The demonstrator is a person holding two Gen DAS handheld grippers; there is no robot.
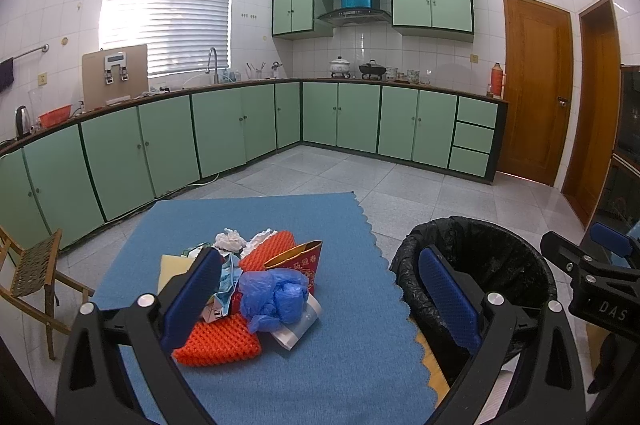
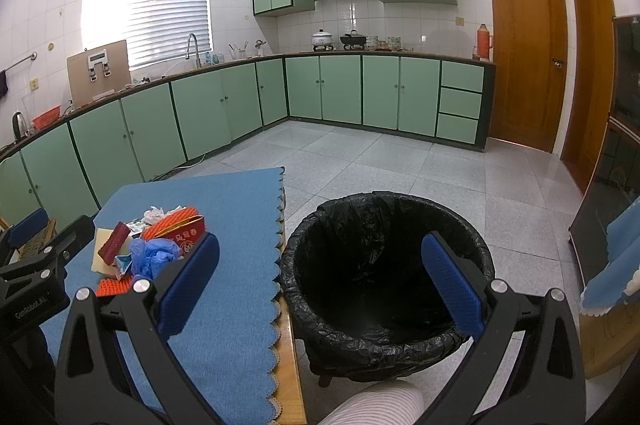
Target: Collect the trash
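Note:
A pile of trash lies on the blue mat (image 1: 328, 365): a crumpled blue plastic bag (image 1: 274, 295), orange foam netting (image 1: 218, 343), a red paper box (image 1: 302, 263), white tissues (image 1: 230, 240) and a yellow sponge (image 1: 174, 267). My left gripper (image 1: 320, 299) is open and empty, hovering just short of the pile. A bin lined with a black bag (image 2: 384, 277) stands right of the table. My right gripper (image 2: 320, 285) is open and empty above the bin's near rim. The pile also shows in the right wrist view (image 2: 152, 249).
A folding wooden chair (image 1: 36, 273) stands left of the table. Green kitchen cabinets (image 1: 224, 129) run along the far walls, with wooden doors (image 1: 534, 89) at the right. A person's striped knee (image 2: 380, 405) shows below the bin. The tiled floor (image 2: 380, 165) lies beyond.

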